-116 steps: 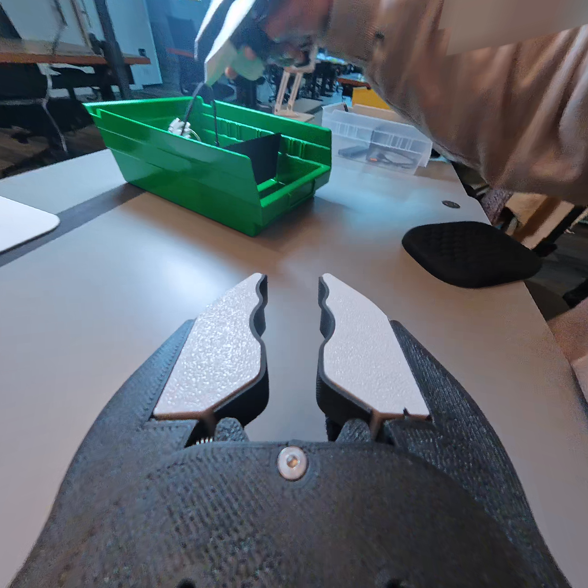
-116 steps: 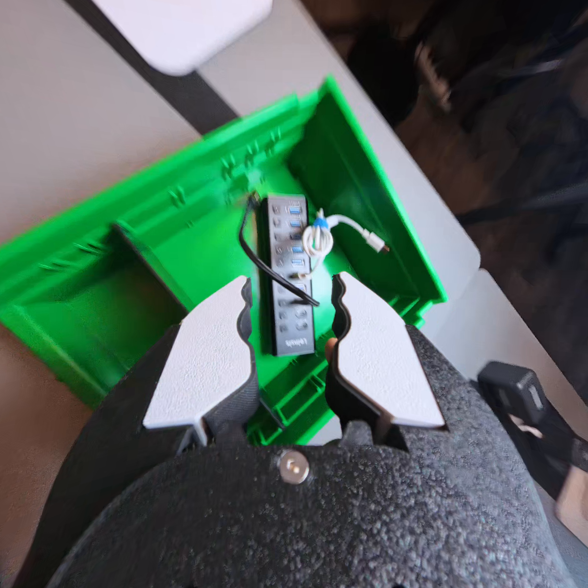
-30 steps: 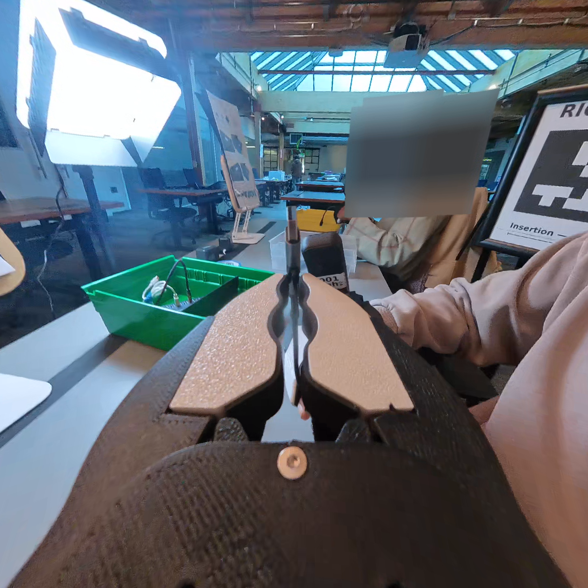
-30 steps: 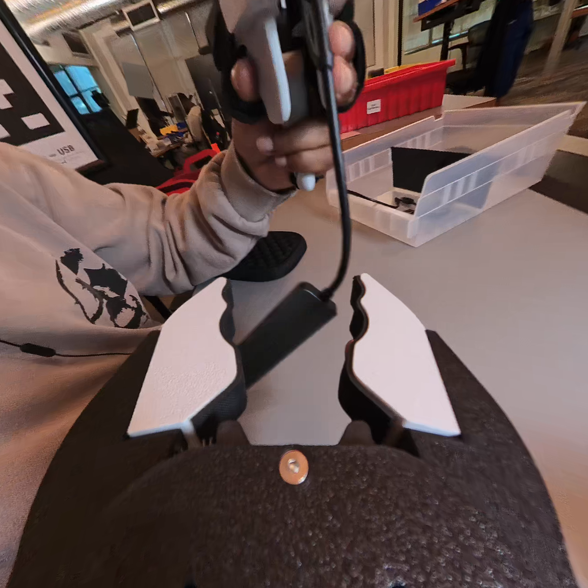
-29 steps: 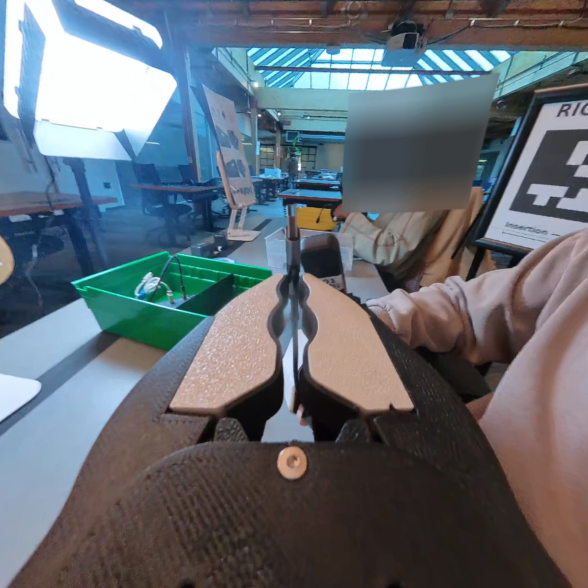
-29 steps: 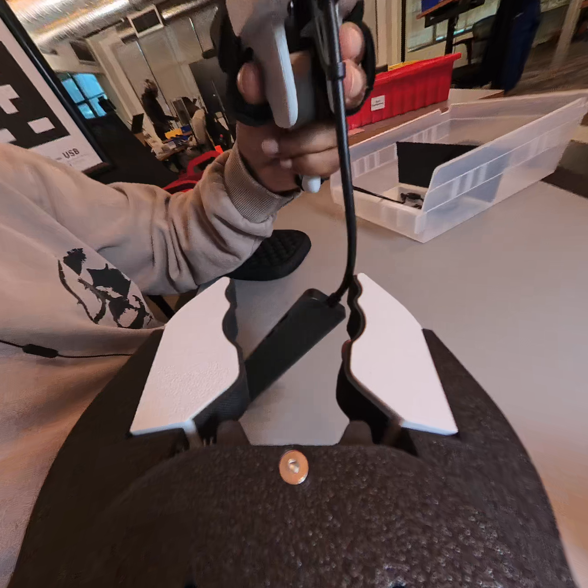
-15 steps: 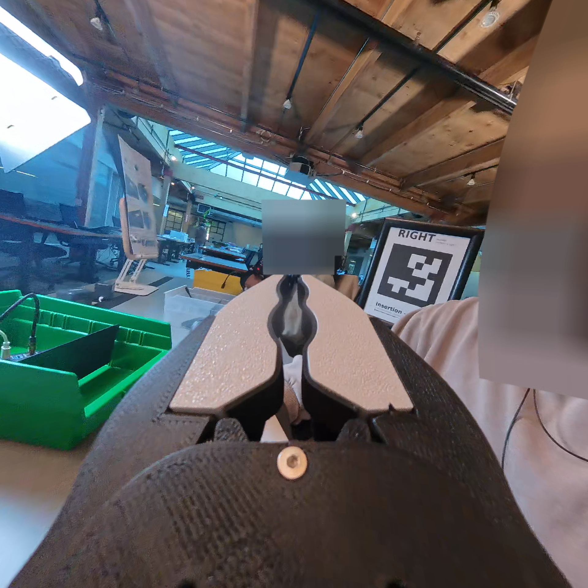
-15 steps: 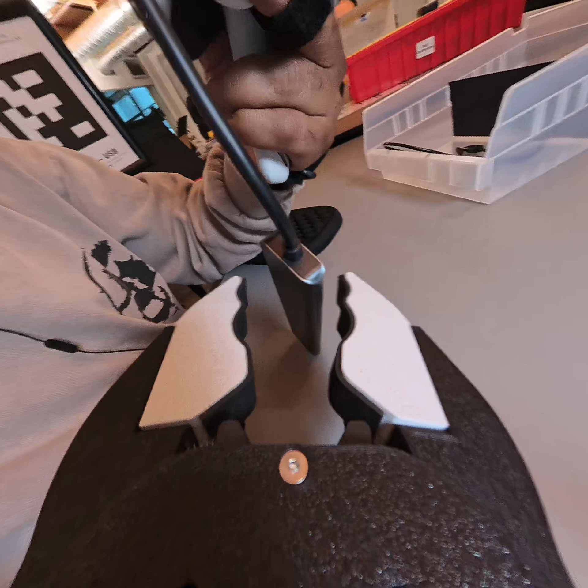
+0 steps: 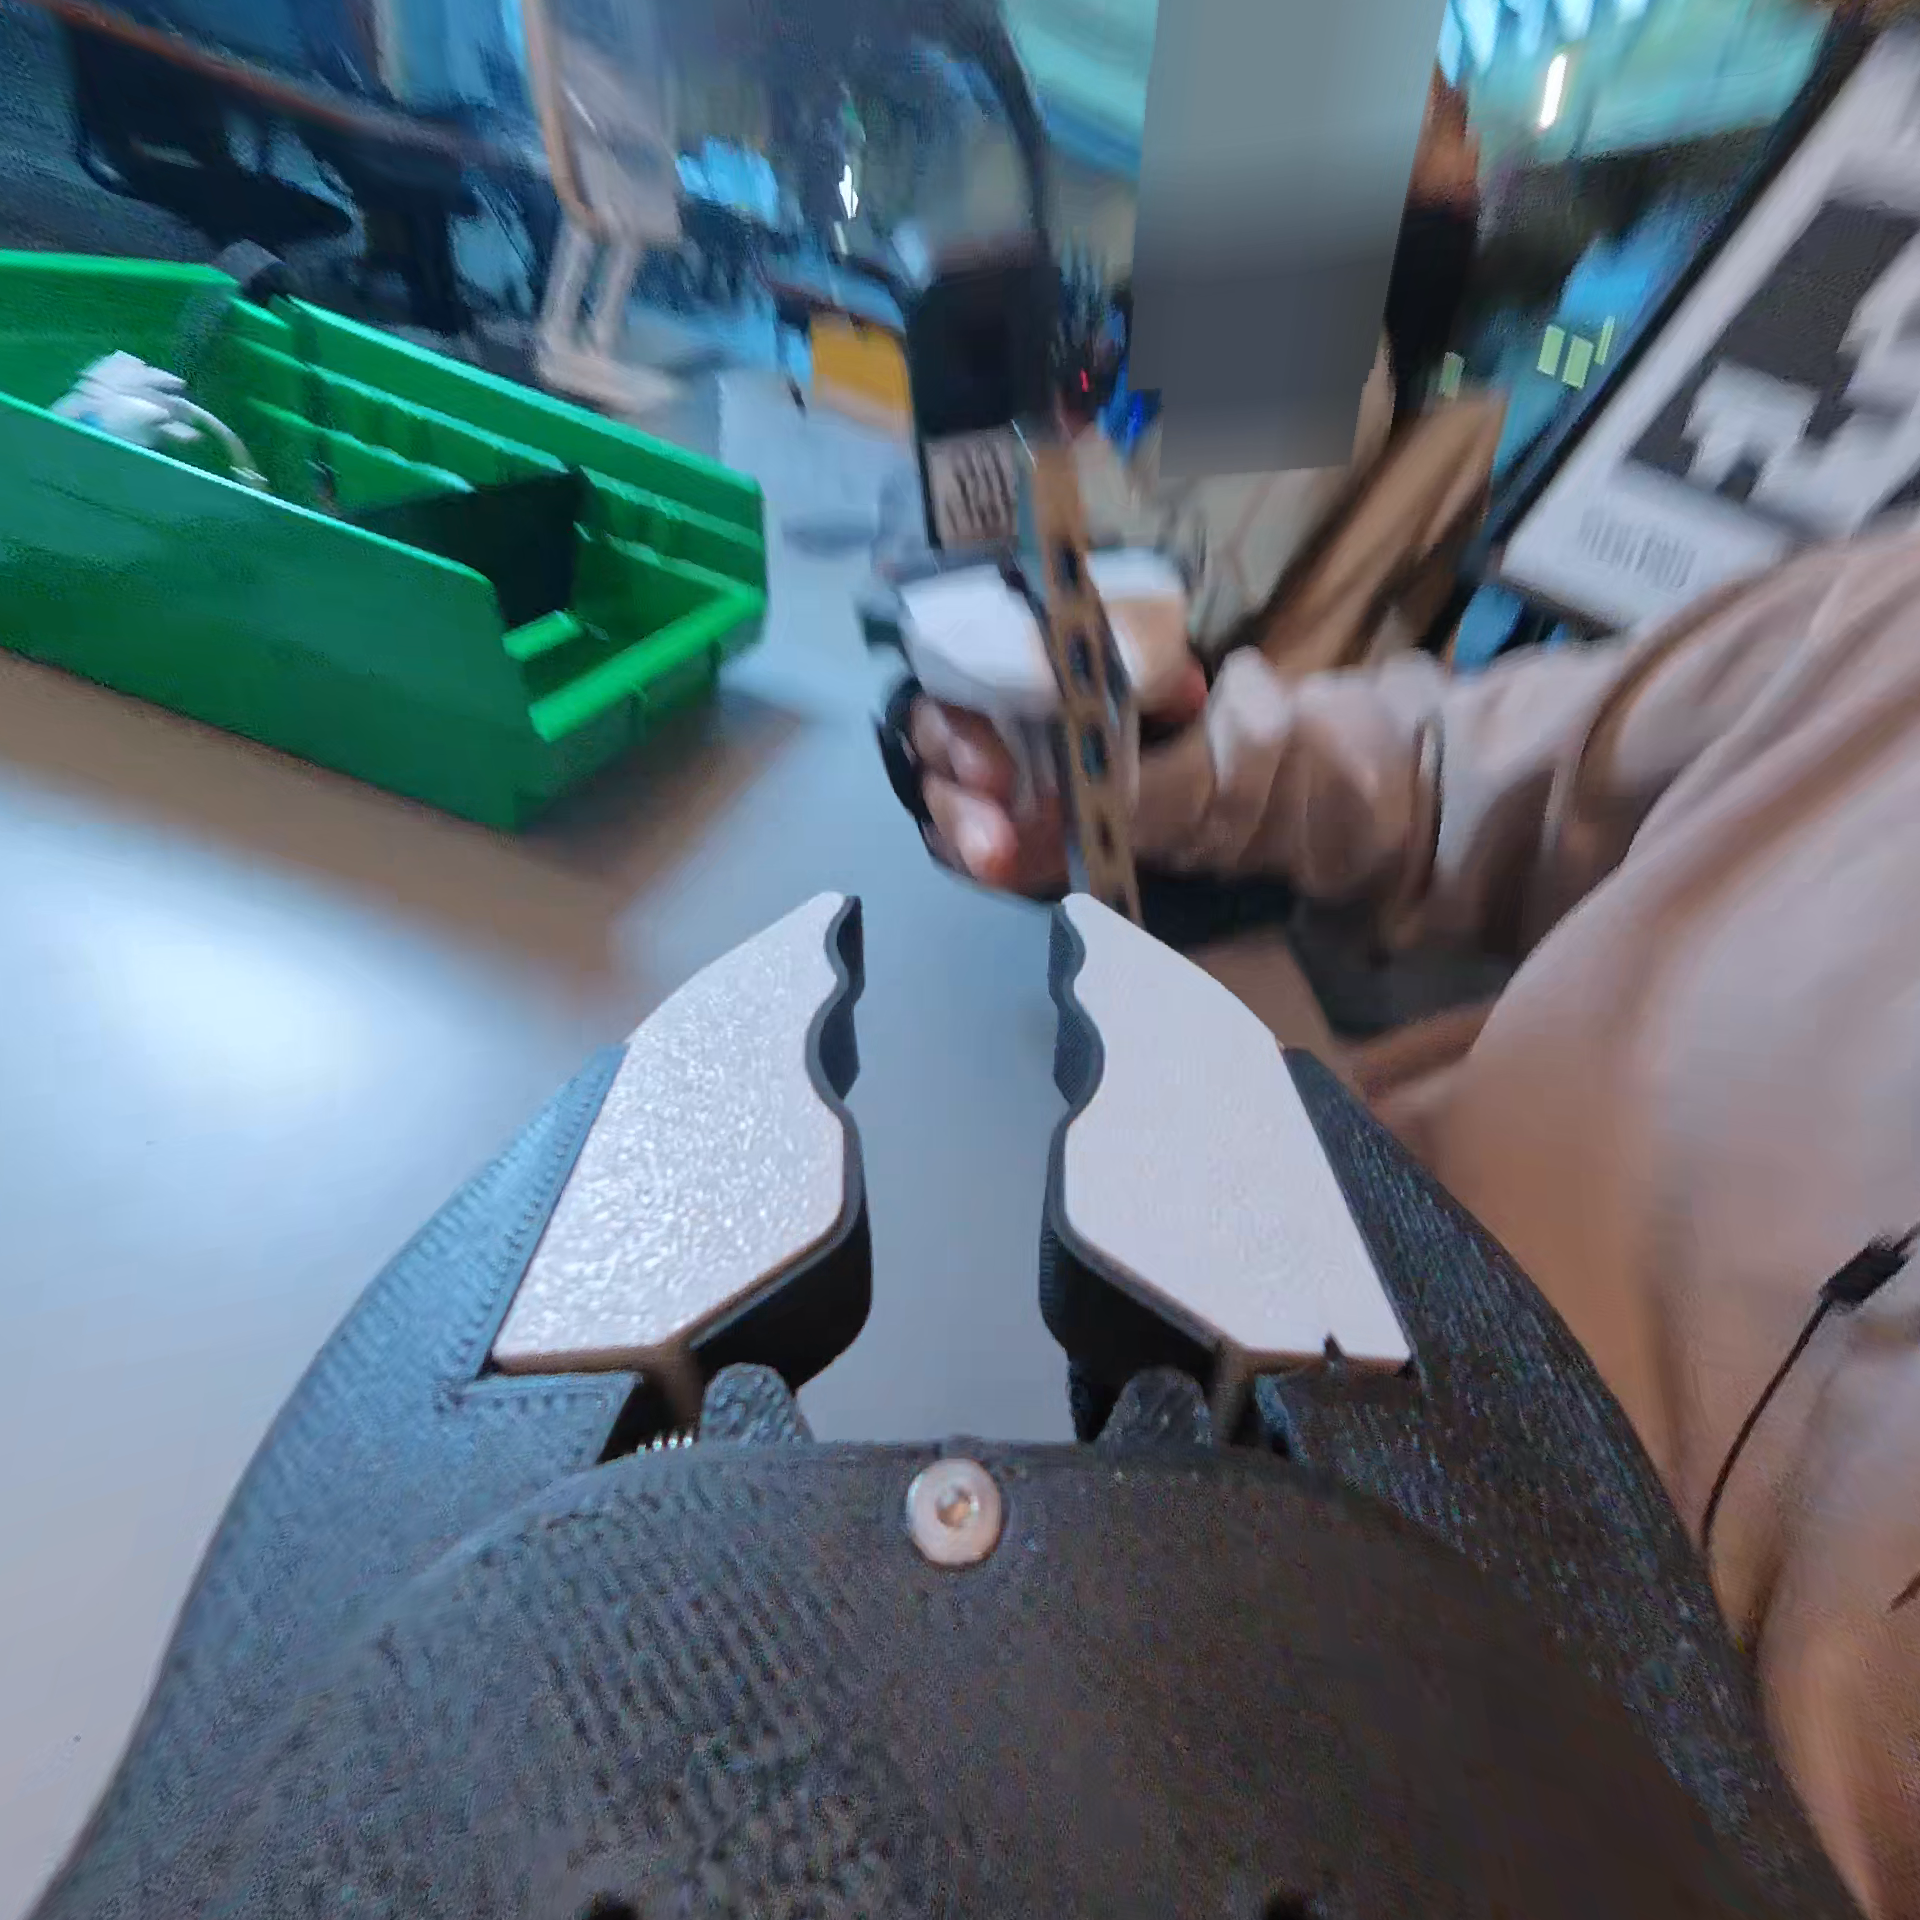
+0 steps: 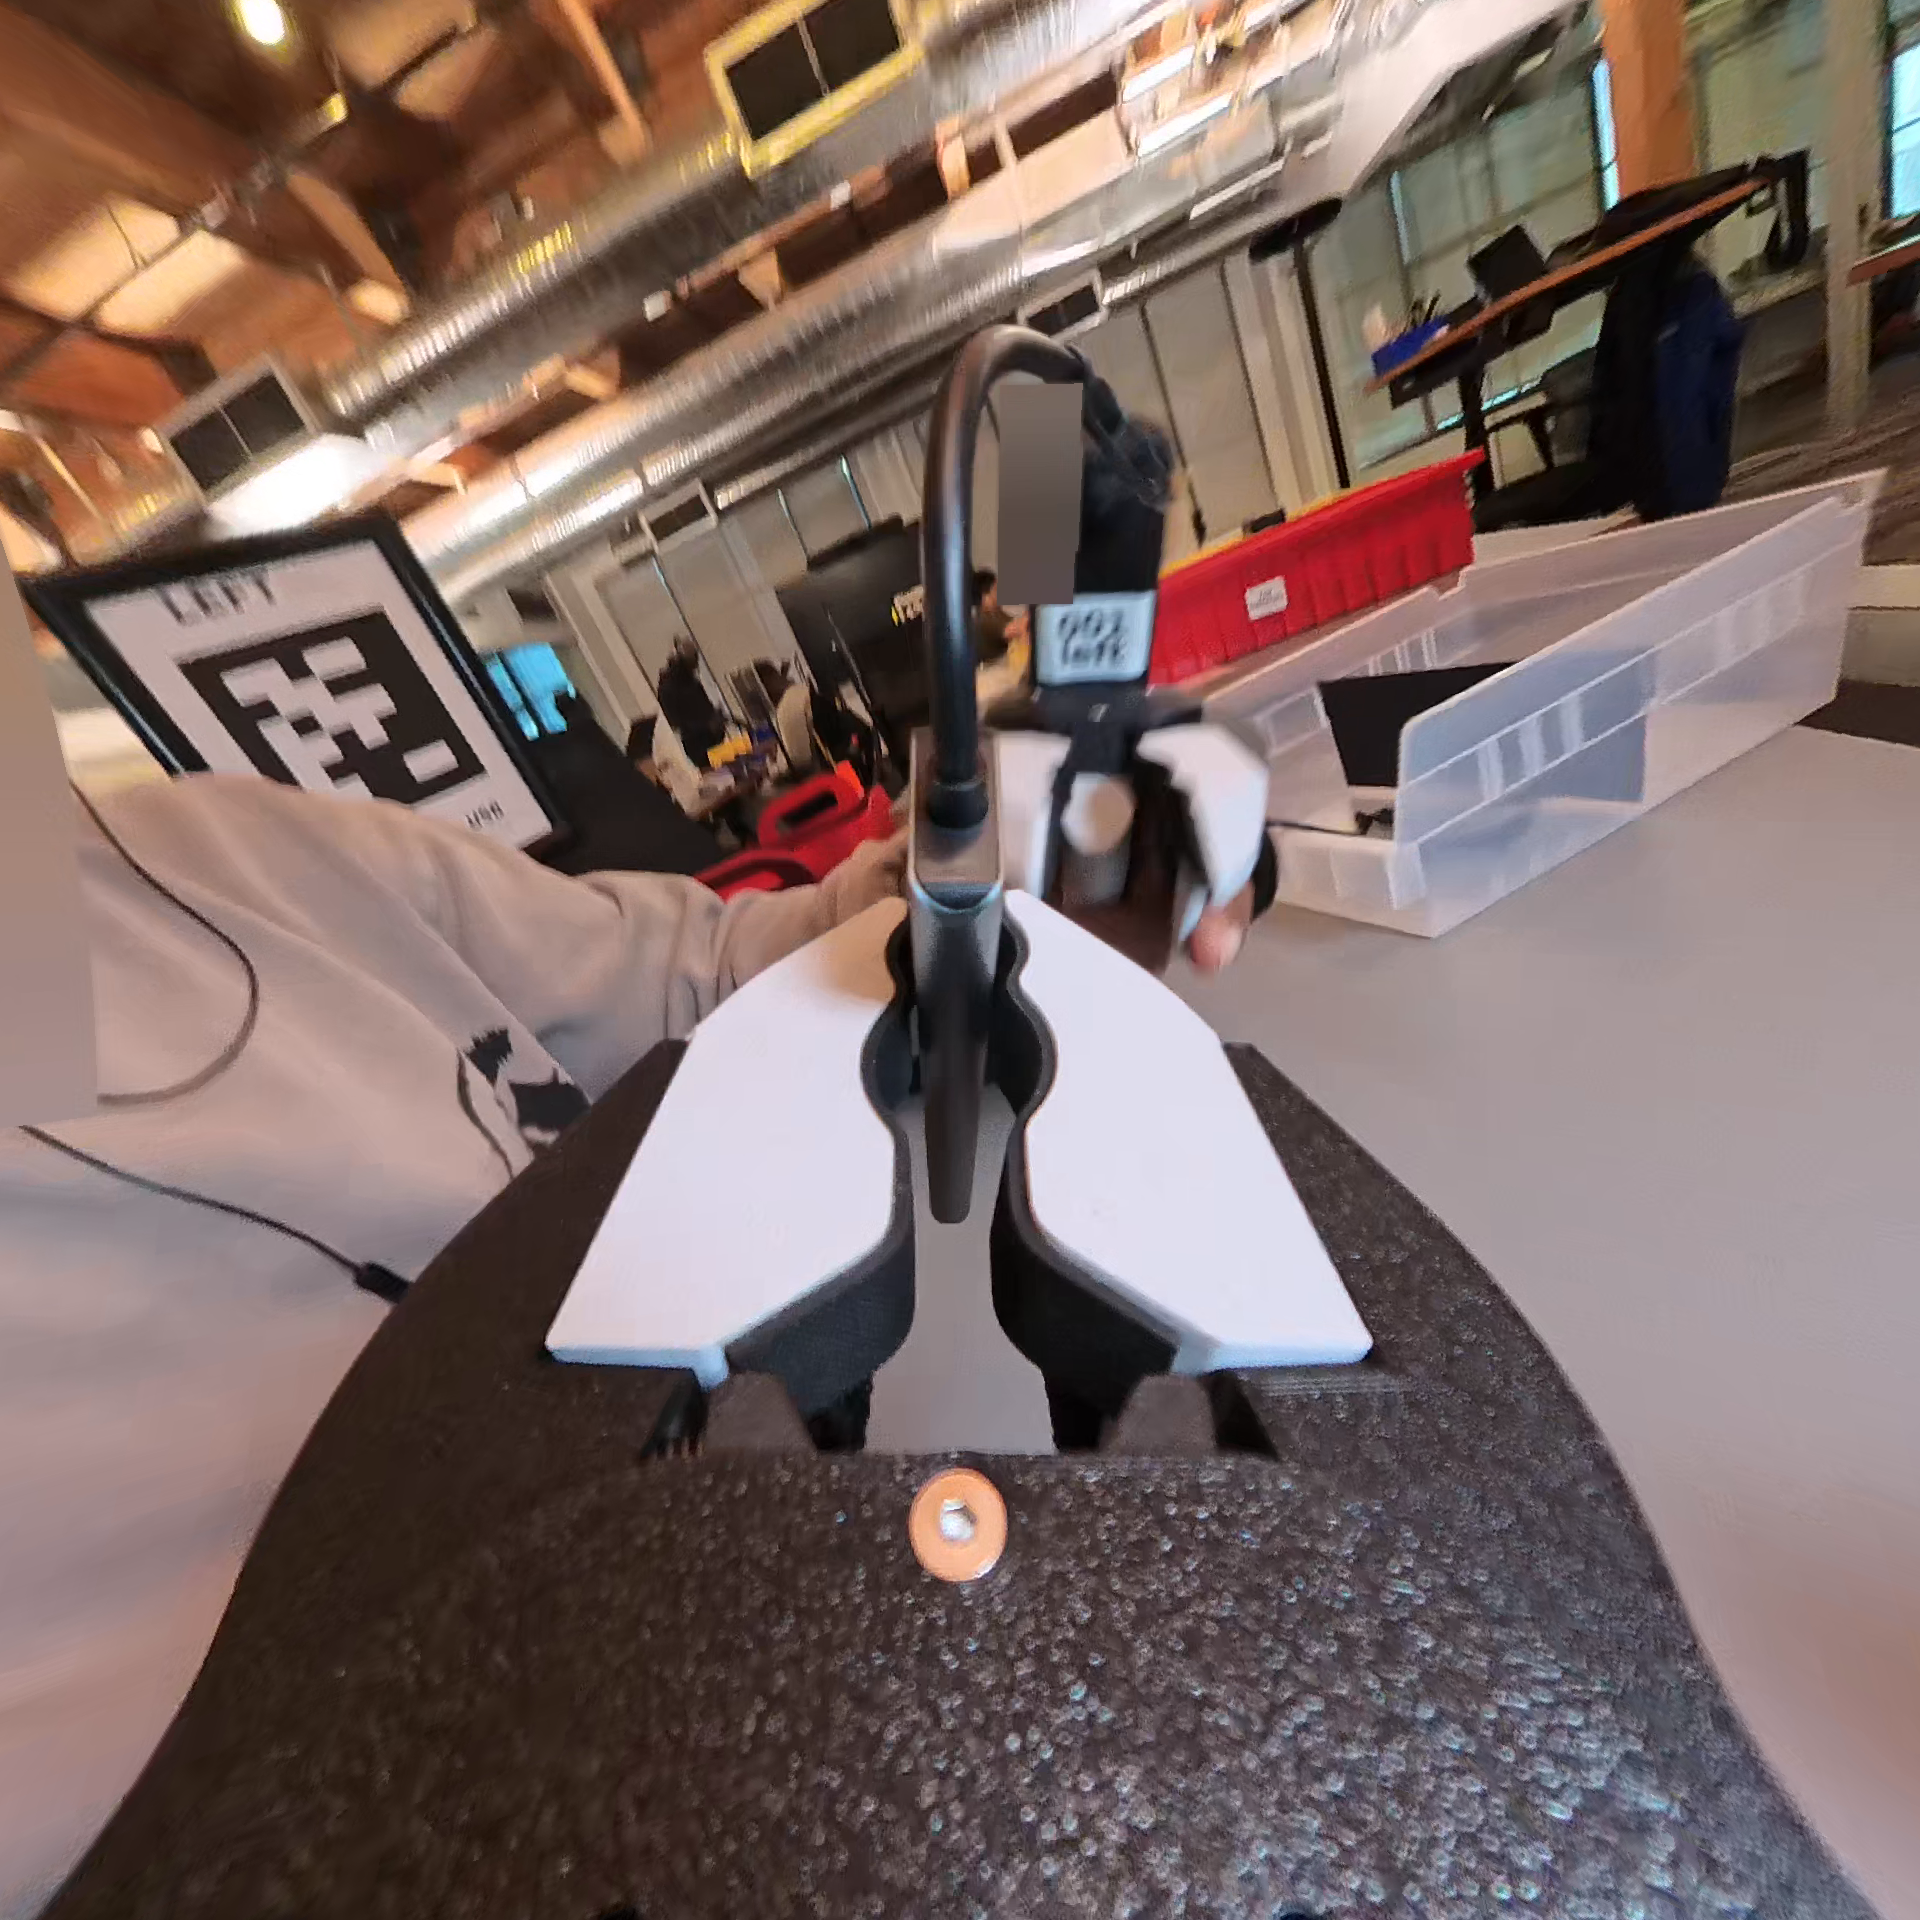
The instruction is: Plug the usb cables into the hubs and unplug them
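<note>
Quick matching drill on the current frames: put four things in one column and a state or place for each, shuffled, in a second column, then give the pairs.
Things
1. left gripper
2. right gripper
3. green bin
4. clear bin

States or places
A. on the table, holds a black divider and a white cable
B. shut on the grey USB hub
C. open, nothing between its fingers
D. see-through, on the table behind the hub

Pairs: 1-C, 2-B, 3-A, 4-D
</note>
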Action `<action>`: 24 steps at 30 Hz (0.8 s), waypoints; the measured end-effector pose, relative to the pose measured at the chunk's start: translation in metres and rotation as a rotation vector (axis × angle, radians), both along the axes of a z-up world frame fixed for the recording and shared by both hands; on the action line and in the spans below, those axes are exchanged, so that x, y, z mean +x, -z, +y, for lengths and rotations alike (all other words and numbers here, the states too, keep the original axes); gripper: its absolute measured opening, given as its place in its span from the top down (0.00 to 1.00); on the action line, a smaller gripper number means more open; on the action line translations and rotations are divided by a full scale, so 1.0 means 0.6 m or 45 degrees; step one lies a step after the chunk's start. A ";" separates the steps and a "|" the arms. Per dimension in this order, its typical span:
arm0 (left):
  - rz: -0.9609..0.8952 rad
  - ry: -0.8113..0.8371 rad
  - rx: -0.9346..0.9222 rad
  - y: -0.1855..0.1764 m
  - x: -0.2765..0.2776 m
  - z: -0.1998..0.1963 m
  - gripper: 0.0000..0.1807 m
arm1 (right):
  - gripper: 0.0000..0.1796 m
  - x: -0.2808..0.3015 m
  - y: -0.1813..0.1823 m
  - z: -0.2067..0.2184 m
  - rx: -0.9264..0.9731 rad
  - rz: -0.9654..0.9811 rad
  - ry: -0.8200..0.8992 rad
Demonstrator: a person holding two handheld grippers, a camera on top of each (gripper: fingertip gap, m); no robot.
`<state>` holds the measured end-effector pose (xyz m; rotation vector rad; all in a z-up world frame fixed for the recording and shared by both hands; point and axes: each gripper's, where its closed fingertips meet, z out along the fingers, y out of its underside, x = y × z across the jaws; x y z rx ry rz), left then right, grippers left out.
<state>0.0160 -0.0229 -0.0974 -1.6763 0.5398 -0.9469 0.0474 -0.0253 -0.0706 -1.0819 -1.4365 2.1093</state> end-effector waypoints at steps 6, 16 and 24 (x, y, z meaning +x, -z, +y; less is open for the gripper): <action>0.204 0.137 -0.039 0.051 0.098 -0.021 0.83 | 0.94 0.000 -0.011 0.051 -0.156 -0.037 0.123; -0.332 0.090 -0.344 0.027 0.087 0.000 0.93 | 0.68 -0.018 0.012 0.115 -0.032 -0.245 0.406; -0.558 -0.065 -0.484 0.022 0.034 0.026 0.94 | 0.64 0.003 0.045 0.162 1.666 -0.023 0.972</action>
